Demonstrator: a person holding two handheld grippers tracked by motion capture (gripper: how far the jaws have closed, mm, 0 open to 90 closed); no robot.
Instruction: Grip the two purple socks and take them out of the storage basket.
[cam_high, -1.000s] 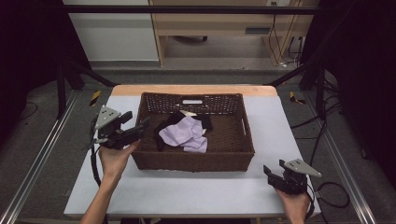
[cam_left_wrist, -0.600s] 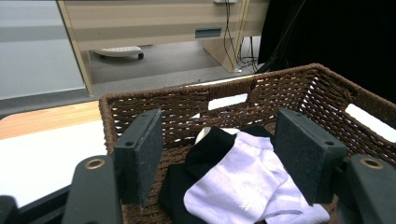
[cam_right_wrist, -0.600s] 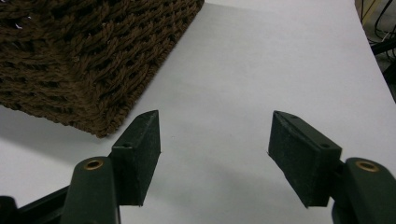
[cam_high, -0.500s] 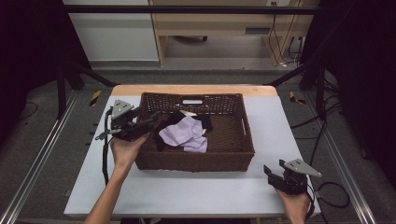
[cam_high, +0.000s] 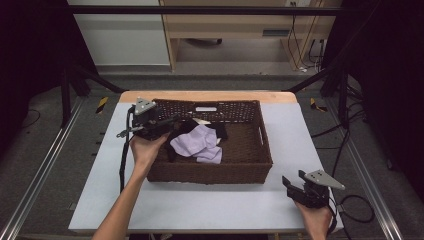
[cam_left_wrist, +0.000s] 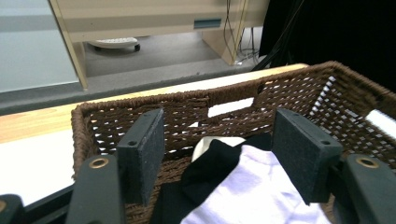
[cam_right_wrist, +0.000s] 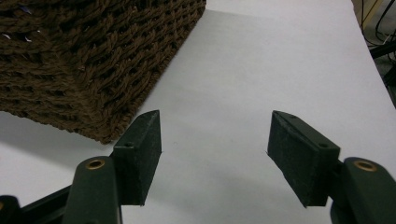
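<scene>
A brown woven basket (cam_high: 239, 172) stands on the white table and holds a pale lilac cloth (cam_high: 197, 142) lying over black cloth (cam_high: 219, 131). My left gripper (cam_high: 167, 121) hovers over the basket's left rim, open, its jaws pointing across the clothes. In the left gripper view the jaws stand wide apart above the lilac cloth (cam_left_wrist: 252, 189) and black cloth (cam_left_wrist: 210, 165), touching neither. My right gripper (cam_high: 295, 181) rests near the table's front right corner, open and empty, with the basket's corner (cam_right_wrist: 107, 79) ahead to its left.
The basket's far wall has a handle slot (cam_high: 206, 108). Bare white table (cam_high: 210, 205) lies in front of the basket and to both sides. Cables (cam_high: 357, 210) trail off the right edge. A wooden desk (cam_high: 235, 30) stands beyond the table.
My left gripper has moved right and away from the person, from beside the basket's left wall to over its rim and the clothes. The right gripper has stayed put.
</scene>
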